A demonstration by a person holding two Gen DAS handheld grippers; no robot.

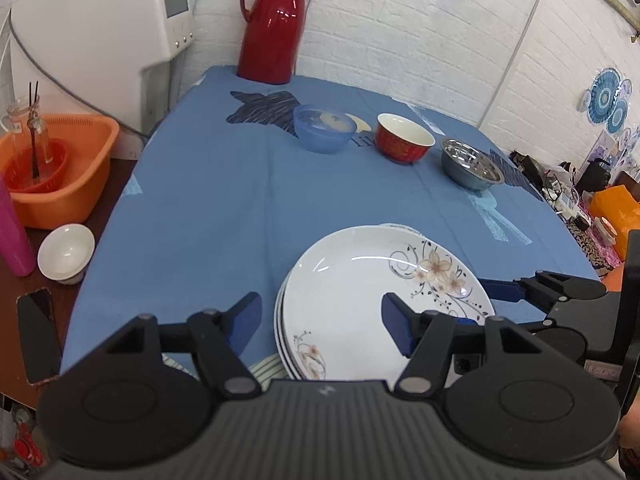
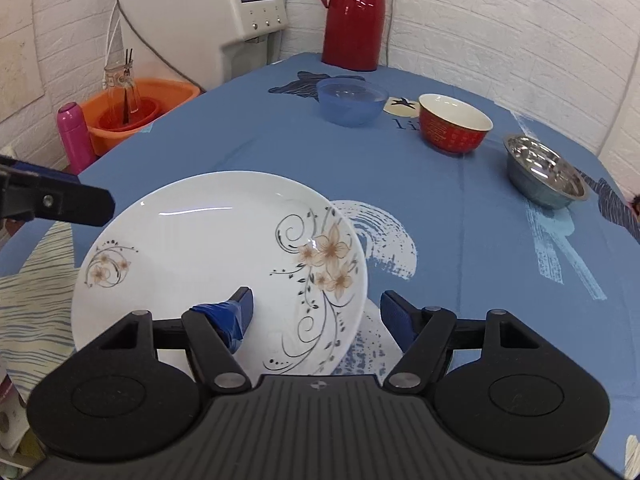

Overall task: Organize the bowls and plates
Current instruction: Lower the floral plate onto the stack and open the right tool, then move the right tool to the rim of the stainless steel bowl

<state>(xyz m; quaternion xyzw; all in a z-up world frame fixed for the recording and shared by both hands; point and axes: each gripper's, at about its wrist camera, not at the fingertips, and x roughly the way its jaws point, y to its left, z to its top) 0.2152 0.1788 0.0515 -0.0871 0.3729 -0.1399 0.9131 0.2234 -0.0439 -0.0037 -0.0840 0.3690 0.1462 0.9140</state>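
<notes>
Left wrist view: left gripper (image 1: pixel 322 322) hangs low over the near-left rim of the plate stack (image 1: pixel 384 292), jaws spread, holding nothing.
Off-cloth left: orange basin (image 1: pixel 80 184), pink bottle (image 1: pixel 12 232), small white bowl (image 1: pixel 66 252) and a phone (image 1: pixel 36 332) sit on bare wood beside the blue tablecloth (image 1: pixel 224 208); likely parked out of the work area.
Plate stack: flowered plates nested at the near edge of the cloth; top plate sits slightly off-centre, lower rims showing at its left side. How many plates, hard to count from here.
Right gripper (image 2: pixel 316 312): jaws spread, straddling the top plate's near-right rim, left finger (image 2: pixel 236 312) over the plate, right finger over cloth; contact unclear, not closed on it.
Bowl row: blue bowl (image 2: pixel 352 100), red bowl (image 2: pixel 454 126), steel bowl (image 2: pixel 544 176), each apart in a line across the far half, unstacked.
Back edge: red thermos (image 2: pixel 354 16) against the wall, behind the blue bowl.
Open room: wide bare cloth between stack and bowls; free lane for carrying.
Judgement: plates gathered, bowls probably next.
</notes>
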